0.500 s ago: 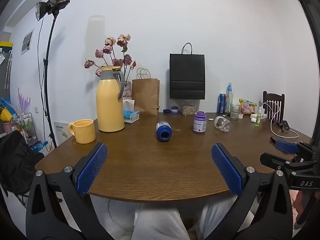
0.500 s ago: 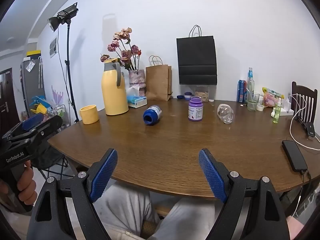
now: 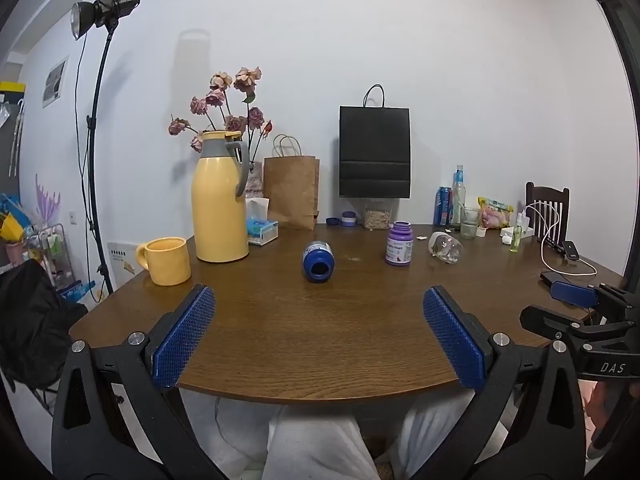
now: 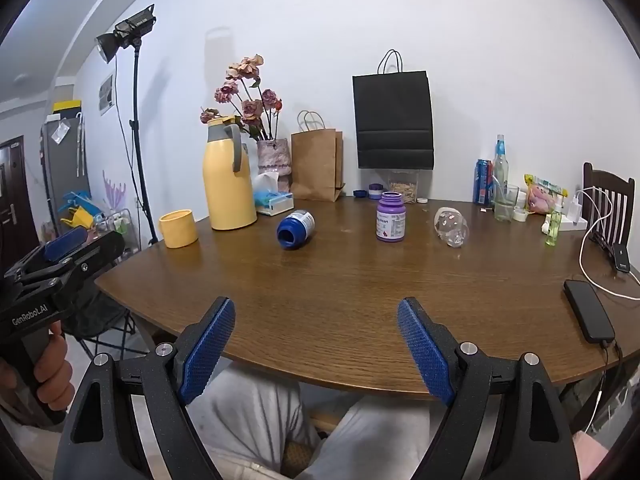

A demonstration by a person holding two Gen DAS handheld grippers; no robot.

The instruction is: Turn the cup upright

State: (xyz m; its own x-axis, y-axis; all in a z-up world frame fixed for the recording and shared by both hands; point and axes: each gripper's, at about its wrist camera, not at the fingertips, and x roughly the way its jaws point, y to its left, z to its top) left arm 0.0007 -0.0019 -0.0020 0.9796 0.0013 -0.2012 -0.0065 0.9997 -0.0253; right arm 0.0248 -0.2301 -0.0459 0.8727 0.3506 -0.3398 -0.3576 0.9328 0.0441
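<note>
Well beyond open jaws, toppled cup.

Bare wood is lying open across the near half of the bench, leaving a clear run inward. Farther in, a toppled blue bottle, a purple jar and a tipped clear cup are standing well apart, with gaps between them; a yellow mug and flask are crowding the left.
</note>
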